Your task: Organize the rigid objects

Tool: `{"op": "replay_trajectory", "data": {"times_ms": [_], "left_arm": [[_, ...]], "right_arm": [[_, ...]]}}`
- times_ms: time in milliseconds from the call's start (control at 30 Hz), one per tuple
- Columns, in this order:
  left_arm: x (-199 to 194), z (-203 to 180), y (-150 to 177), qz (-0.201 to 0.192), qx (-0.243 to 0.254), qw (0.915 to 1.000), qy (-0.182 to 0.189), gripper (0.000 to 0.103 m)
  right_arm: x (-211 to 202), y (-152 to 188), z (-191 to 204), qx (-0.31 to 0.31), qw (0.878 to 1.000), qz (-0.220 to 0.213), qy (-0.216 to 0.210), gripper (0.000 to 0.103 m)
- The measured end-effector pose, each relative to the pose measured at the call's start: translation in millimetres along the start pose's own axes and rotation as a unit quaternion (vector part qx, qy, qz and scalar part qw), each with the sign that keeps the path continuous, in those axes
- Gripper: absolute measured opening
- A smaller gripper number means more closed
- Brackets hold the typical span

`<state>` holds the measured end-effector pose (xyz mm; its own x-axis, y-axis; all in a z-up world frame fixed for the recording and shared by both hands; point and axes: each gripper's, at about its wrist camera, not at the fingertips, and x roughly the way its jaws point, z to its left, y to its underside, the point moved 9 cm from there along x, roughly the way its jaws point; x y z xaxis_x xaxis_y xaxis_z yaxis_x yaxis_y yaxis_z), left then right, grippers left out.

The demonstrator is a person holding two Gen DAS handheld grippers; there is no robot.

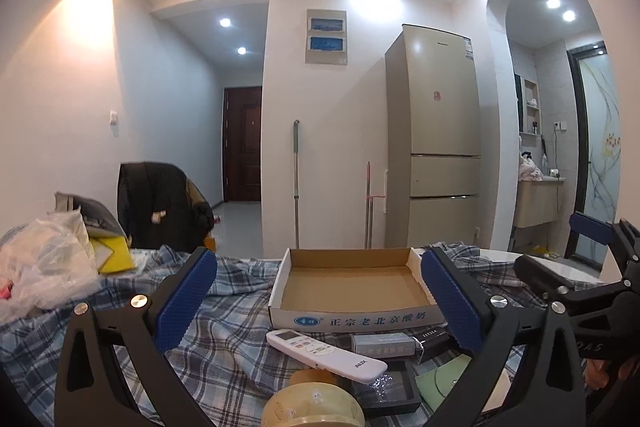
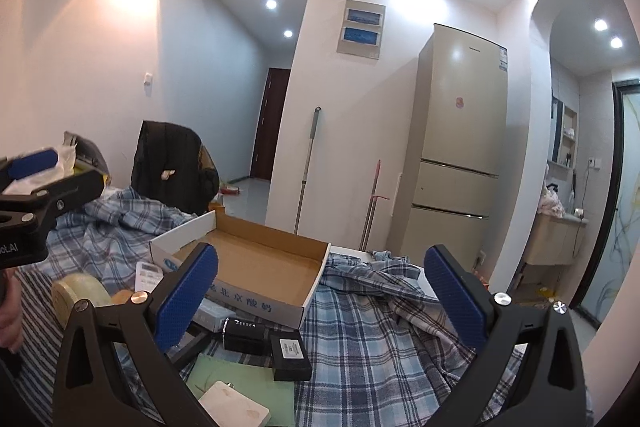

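A: What is in front of the person?

B: A table under a blue plaid cloth [image 1: 224, 339]. On it sits an open, empty cardboard box [image 1: 352, 283]. Just in front of the box lie a white remote control [image 1: 326, 355], a roll of tape [image 1: 314, 407], a grey carton [image 1: 384, 343], a dark box marked ZEESEA [image 2: 244, 333], a small black box [image 2: 291, 351], a pale green card [image 2: 244, 381] and a whitish block [image 2: 234, 407].

A: And the grippers?

B: The left gripper [image 1: 316, 303] is spread wide and holds nothing, hovering above the remote. The right gripper [image 2: 320, 301] is also spread and empty, over the plaid cloth just right of the box.

A: How should the next pick go?

B: Likely the remote first, since it rests on top of other items. Close on its narrow sides near the middle, so it stays level, then lower it flat into the box.

A: Anything in the way?

B: The items overlap, so a careless lift may drag neighbours. The tape roll sits touching the remote's near side. The cloth is bunched by the box. Plastic bags [image 1: 44, 267] and a draped chair [image 1: 160, 207] stand well apart at the left.
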<state>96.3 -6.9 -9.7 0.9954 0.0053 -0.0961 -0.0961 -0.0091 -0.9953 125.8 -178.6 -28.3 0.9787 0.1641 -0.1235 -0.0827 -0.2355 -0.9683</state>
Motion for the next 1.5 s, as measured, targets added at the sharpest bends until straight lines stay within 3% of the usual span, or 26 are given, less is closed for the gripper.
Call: {"op": "replay_trajectory", "data": {"times_ms": [167, 533, 1100, 1167, 1233, 1367, 1500], "left_arm": [[0, -7, 4, 0.015, 0.022, 0.9996, -0.001, 0.103], [1, 5, 4, 0.019, -0.004, 0.9998, -0.004, 0.103], [-1, 4, 4, 0.011, 0.001, 0.9999, -0.009, 0.103], [-2, 9, 2, 0.004, -0.001, 0.9995, -0.032, 0.103], [-3, 15, -1, -0.004, -0.008, 0.9989, -0.047, 0.103], [-5, 25, -5, -0.008, -0.038, 0.9988, -0.031, 0.103], [2, 27, -5, 0.026, -0.036, 0.9988, -0.020, 0.103]], "right_arm": [[7, 5, -2, 0.003, 1.000, 0.017, 0.003, 0.103], [15, 13, -17, 0.042, 0.998, 0.042, 0.003, 0.103], [10, 7, -19, 0.037, 0.999, 0.032, 0.022, 0.103], [2, 1, -26, 0.040, 0.998, 0.014, 0.049, 0.103], [-3, -4, -28, 0.044, 0.998, 0.000, 0.048, 0.103], [-2, -7, -18, 0.019, 0.999, 0.007, 0.041, 0.103], [4, -10, -10, 0.020, 0.999, 0.040, 0.018, 0.103]]}}
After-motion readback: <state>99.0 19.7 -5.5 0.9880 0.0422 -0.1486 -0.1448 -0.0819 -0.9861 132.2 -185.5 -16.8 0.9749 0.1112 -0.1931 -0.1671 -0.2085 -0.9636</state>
